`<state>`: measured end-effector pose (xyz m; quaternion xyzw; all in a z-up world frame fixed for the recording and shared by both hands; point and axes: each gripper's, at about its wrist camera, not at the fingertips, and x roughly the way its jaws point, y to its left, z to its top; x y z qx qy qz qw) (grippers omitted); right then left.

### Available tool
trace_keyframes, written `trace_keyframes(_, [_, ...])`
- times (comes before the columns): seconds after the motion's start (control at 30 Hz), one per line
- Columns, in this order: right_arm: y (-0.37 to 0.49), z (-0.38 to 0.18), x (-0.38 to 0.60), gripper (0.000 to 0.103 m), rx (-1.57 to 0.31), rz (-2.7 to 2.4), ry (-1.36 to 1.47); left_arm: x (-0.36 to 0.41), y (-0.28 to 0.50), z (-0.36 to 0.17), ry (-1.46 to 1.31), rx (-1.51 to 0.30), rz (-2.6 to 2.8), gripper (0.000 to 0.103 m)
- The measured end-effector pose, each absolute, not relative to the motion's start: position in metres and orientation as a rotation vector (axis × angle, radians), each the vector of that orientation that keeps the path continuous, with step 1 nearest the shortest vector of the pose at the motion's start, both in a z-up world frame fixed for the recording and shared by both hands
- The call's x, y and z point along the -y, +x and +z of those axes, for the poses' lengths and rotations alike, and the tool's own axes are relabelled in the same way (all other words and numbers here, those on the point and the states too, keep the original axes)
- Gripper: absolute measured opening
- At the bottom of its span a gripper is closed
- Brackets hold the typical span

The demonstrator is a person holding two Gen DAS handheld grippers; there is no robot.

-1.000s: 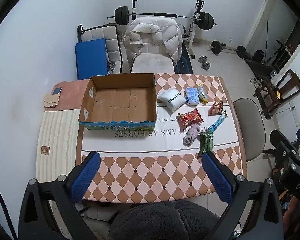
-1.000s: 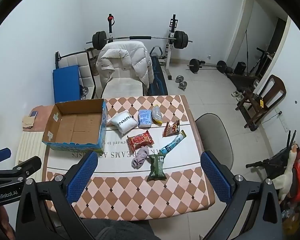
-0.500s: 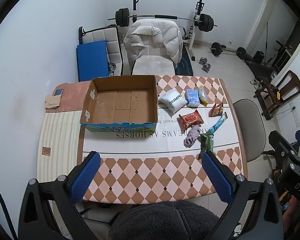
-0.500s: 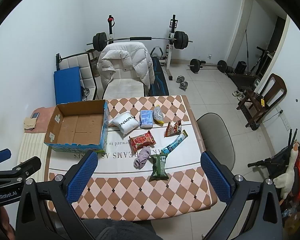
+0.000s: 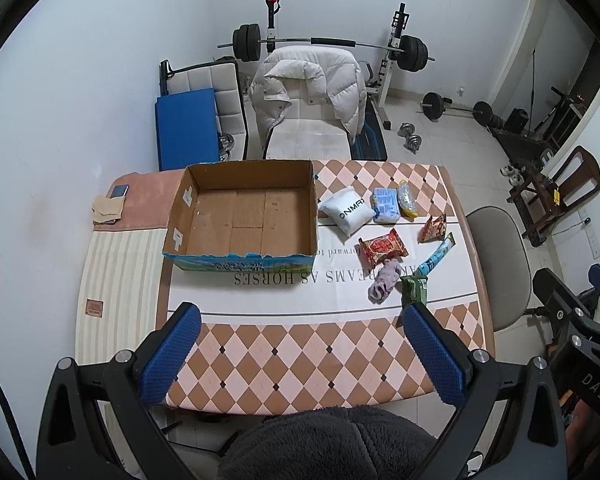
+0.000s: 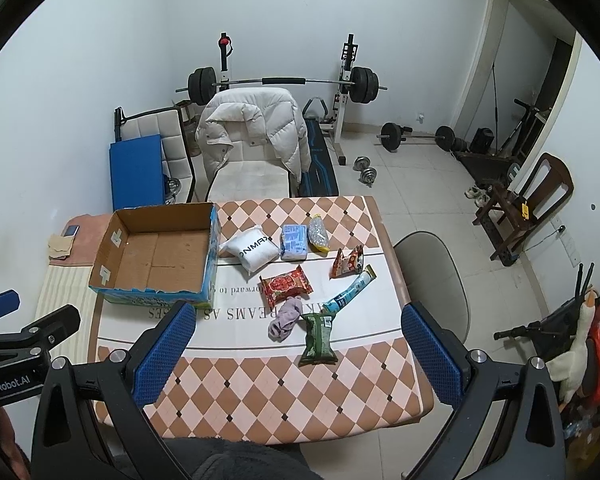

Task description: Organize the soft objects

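An empty open cardboard box (image 5: 244,216) (image 6: 156,258) stands on the left of the checkered table (image 5: 300,352). To its right lie several soft items: a white pouch (image 5: 346,212) (image 6: 250,248), a blue packet (image 5: 385,205), a red snack bag (image 5: 382,247) (image 6: 285,285), a purple cloth (image 5: 384,285) (image 6: 285,317), a green packet (image 6: 318,338) and a long blue tube packet (image 6: 350,290). My left gripper (image 5: 300,354) and right gripper (image 6: 296,354) are both open and empty, held high above the table's near edge.
A chair with a white puffer jacket (image 5: 308,92) stands behind the table, with a barbell rack (image 5: 328,44) at the wall. A grey chair (image 6: 436,276) is at the table's right. A striped and pink mat with a phone (image 5: 119,191) lies left of the table.
Both grippers have pulled back slightly, so the table sits a little farther off in both views. Nothing on the table has moved.
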<state>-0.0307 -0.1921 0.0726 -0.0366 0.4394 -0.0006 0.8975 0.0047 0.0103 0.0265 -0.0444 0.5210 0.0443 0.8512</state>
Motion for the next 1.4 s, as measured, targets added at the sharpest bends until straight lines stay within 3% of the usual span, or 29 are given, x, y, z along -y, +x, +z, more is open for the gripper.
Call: trace_keyframes(1.4, [-0.017,0.082,0.174,0.103,-0.892,0.023,-0.08,-0.036,0.004,0.021,-0.091,-1.075,0.113,0.103])
